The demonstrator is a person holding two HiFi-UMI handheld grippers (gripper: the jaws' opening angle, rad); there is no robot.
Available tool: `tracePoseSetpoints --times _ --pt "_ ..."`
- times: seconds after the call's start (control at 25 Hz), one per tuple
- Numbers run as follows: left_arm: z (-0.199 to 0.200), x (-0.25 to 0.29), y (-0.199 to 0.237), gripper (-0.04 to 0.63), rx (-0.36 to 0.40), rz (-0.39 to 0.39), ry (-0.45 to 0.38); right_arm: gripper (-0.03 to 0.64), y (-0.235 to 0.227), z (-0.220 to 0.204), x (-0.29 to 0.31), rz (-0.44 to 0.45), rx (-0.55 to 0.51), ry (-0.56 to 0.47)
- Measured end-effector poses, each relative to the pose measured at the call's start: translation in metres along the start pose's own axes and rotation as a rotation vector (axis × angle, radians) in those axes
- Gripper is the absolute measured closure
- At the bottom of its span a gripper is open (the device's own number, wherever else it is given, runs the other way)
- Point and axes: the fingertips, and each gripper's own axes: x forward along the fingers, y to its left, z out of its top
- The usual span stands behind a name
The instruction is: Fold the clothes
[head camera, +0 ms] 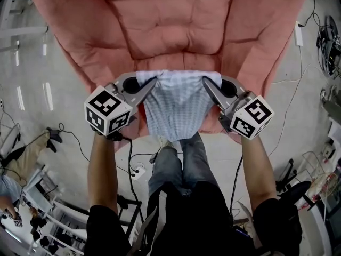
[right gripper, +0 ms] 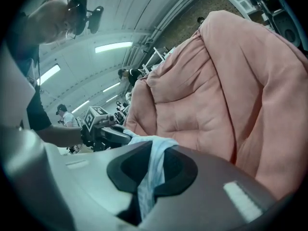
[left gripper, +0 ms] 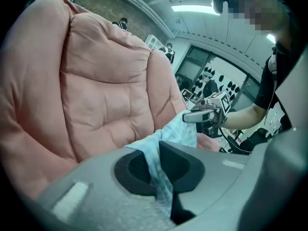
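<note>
The left gripper (head camera: 151, 82) and the right gripper (head camera: 209, 82) were each clamped tight on a top corner of the pale checked garment (head camera: 178, 108), at its 10 and 2 o'clock in the head view. The cloth hung spread in the air between them, its hem trailing toward 6 o'clock over the person's legs, with the pink armchair (head camera: 170, 31) at 12 o'clock. I judged the folding barely begun: no crease showed, though the bunched top edge may have hidden one. Laying it flat on the seat and making every fold remained to do.
</note>
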Motion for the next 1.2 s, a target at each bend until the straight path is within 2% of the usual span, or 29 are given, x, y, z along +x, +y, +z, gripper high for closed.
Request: tracePoseSetpoints --times 0.6,0.84,1.2 --pt "0.049 0.011 0.055 0.571 -0.001 0.026 -0.062 0.600 -0.042 0.055 0.044 -0.056 -0.037 -0.027" --pt "0.020 0.018 0.046 0.571 -0.029 0.002 -0.034 0.598 -0.038 0.019 0.037 -0.061 -0.031 0.025" --pt "-0.035 0.005 -0.010 0.571 -0.055 -0.050 -0.001 0.598 0.000 -0.047 -0.005 -0.071 -0.019 0.097"
